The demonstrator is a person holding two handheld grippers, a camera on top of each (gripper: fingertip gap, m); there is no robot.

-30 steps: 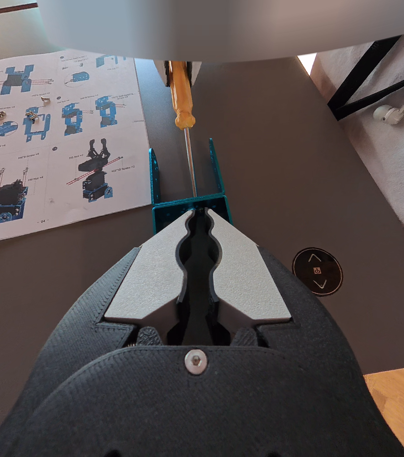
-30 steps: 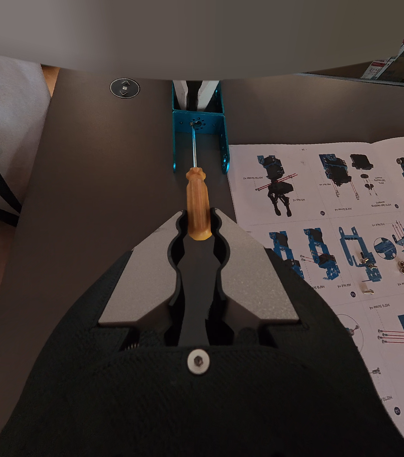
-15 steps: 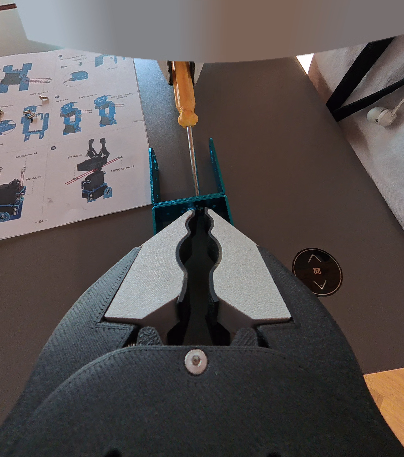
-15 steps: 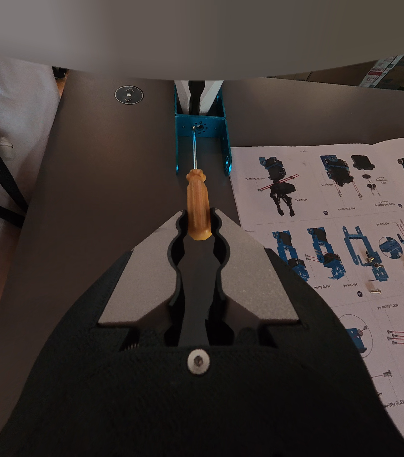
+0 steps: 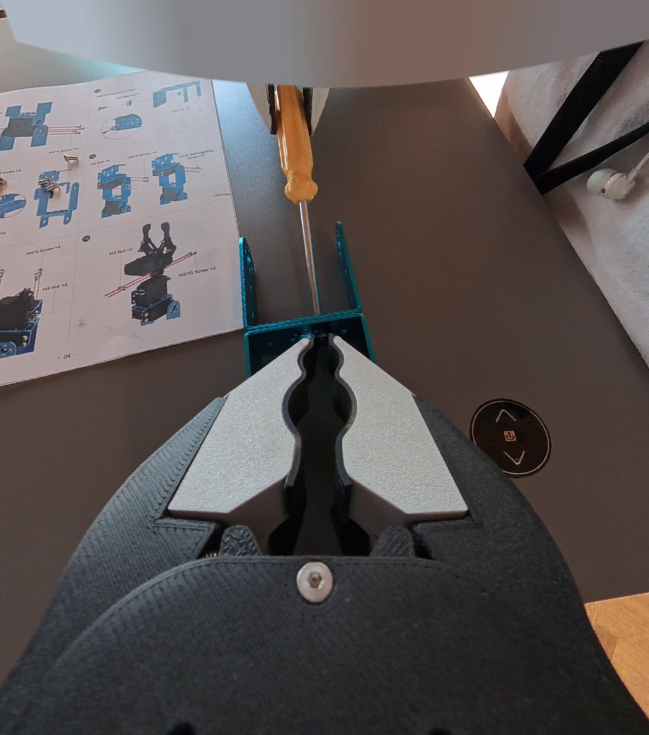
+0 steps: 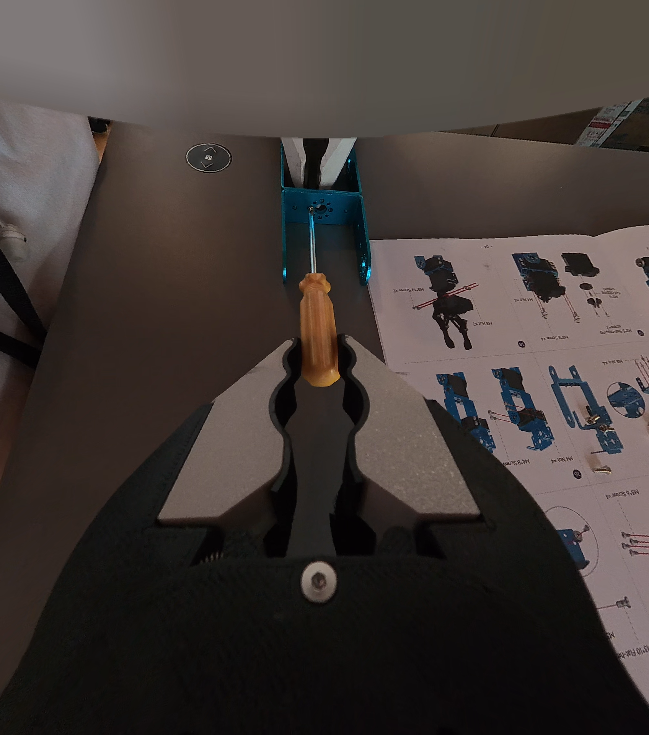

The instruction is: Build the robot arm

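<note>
An open instruction manual (image 5: 96, 238) lies at the left on the dark table (image 5: 434, 238), with loose screws (image 5: 48, 183) resting on it. Just right of it stands the blue bracket (image 5: 348, 274). The left gripper (image 5: 321, 344) reaches into its near side, fingers closed almost tip to tip against the cross plate; whether they pinch anything there is hidden. From the far side the right gripper (image 6: 317, 342) clamps the orange screwdriver (image 6: 317, 330) by the handle, shaft in line with it, tip at a small hole beside the plate's centre hole. Farther right sit a round control button (image 5: 509, 436) and a white earphone (image 5: 609, 187).
</note>
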